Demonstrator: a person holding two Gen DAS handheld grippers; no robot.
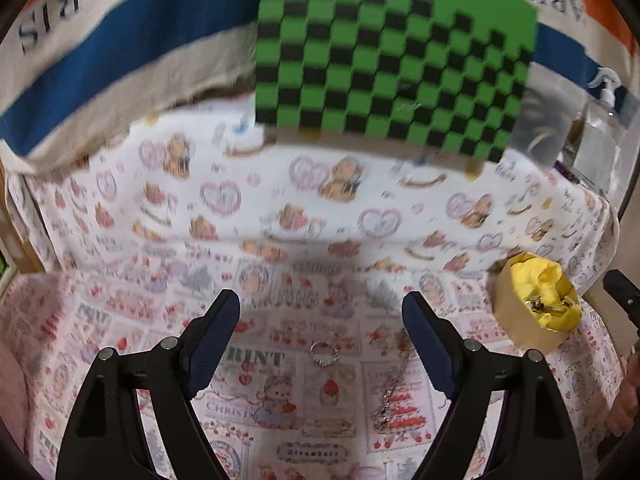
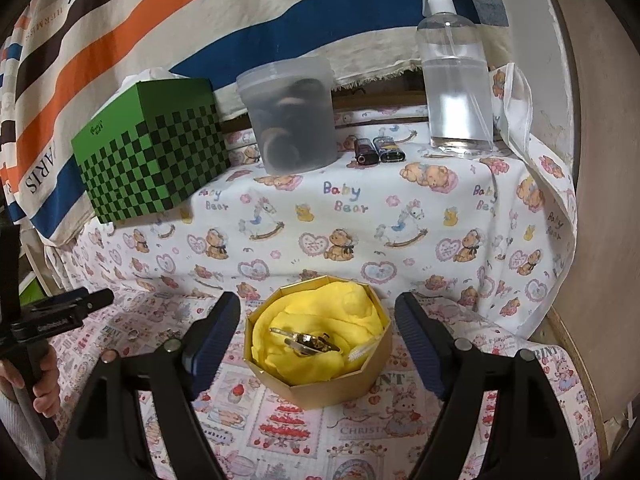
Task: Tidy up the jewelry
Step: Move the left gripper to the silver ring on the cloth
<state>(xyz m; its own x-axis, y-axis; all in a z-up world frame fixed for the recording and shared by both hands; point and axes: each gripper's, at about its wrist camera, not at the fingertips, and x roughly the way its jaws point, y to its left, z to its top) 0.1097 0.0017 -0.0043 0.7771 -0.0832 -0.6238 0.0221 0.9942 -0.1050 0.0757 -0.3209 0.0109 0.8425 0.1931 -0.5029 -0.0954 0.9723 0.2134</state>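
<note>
Left tongs [image 1: 320, 320] spread wide and empty over the desk [image 1: 120, 328], ring [image 1: 325, 353] just ahead between the tips, chain [image 1: 390, 392] beside the right tip; right tongs [image 2: 318, 320] wide open, empty, straddling the gold box [image 2: 320, 384] with jewelry [image 2: 308, 342] on yellow cloth [image 2: 340, 312].

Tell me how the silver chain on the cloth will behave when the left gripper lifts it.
The chain looks thin and loosely linked, so it will probably dangle limp. It looks light and may slip from the wide pads.
</note>
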